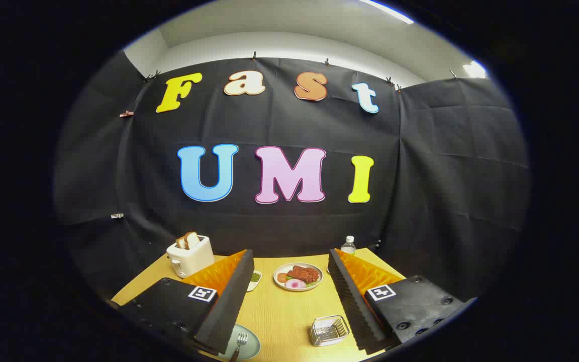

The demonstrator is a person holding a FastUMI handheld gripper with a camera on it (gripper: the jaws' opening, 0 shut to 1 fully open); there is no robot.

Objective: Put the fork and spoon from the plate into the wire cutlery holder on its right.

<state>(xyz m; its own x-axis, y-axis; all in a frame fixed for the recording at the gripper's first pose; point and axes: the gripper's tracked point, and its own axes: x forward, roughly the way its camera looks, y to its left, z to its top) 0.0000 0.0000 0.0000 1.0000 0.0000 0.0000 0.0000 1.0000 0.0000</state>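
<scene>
The claw [289, 281] hangs wide open above the bench [284, 314], bare wood between its fingers. Nearer in, a plate [249, 347] with a fork [239, 342] lies beside the wire cutlery holder [328, 330]. Beyond stand a food plate [298, 276], toaster [190, 255] and water bottle [349, 245].

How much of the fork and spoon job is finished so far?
Nothing looks done yet. The wire cutlery holder looks empty, and the fork lies on the plate near the left finger. The spoon is hidden, so I can't place it. The gripper is open, holding nothing, above the table. Both pieces are left to move.
</scene>
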